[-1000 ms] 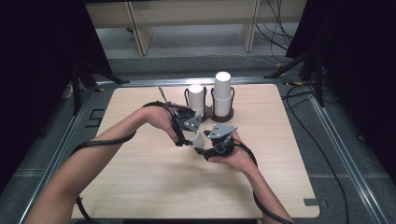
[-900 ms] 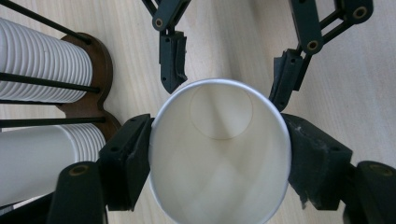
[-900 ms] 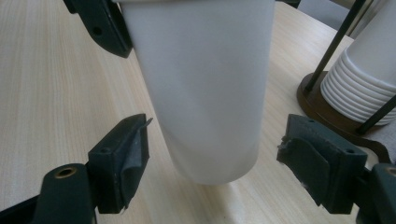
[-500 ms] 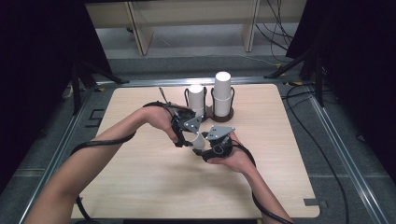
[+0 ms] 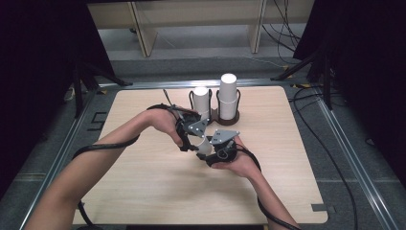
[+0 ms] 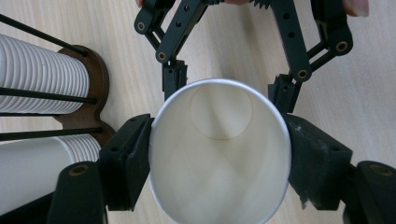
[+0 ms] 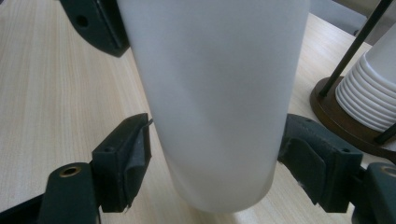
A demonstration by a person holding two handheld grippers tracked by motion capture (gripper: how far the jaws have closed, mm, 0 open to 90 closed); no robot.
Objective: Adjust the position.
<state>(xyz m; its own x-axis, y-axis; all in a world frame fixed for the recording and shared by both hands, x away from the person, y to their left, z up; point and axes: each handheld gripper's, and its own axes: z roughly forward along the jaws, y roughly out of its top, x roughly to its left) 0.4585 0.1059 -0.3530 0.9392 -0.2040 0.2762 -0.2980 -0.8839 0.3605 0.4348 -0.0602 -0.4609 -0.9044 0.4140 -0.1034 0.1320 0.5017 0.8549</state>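
Left gripper [image 5: 193, 135], clenched on a white paper cup [image 5: 203, 145] just below its rim, holds the cup clear of the wooden table [image 5: 143, 191], near the table's middle. Right gripper [image 5: 216, 147] brackets the cup's lower body; its jaws have just been closing, and its own view leaves it uncertain whether the right-hand pad presses the wall, while on the left a narrow gap appears to remain.

No brand, label or writing can be read on any surface.

Views compared. High view: both forearms meeting at the cup, with a dark wooden holder [image 5: 229, 120] behind them carrying two stacks of white cups [image 5: 228, 93] between thin black rods. Left gripper view: the cup's [image 6: 219, 154] open mouth and round base seen from above, its plain interior faintly shaded, its rim pinched between the left gripper's [image 6: 219, 161] two pads, the right gripper's [image 6: 229, 84] black linkage beyond. Right gripper view: the cup's [image 7: 215, 93] smooth, unprinted outer wall, tapering downward between the jaws of the right gripper [image 7: 212, 161]; the ribbed rims of stacked cups [image 7: 369, 93] at the right edge.
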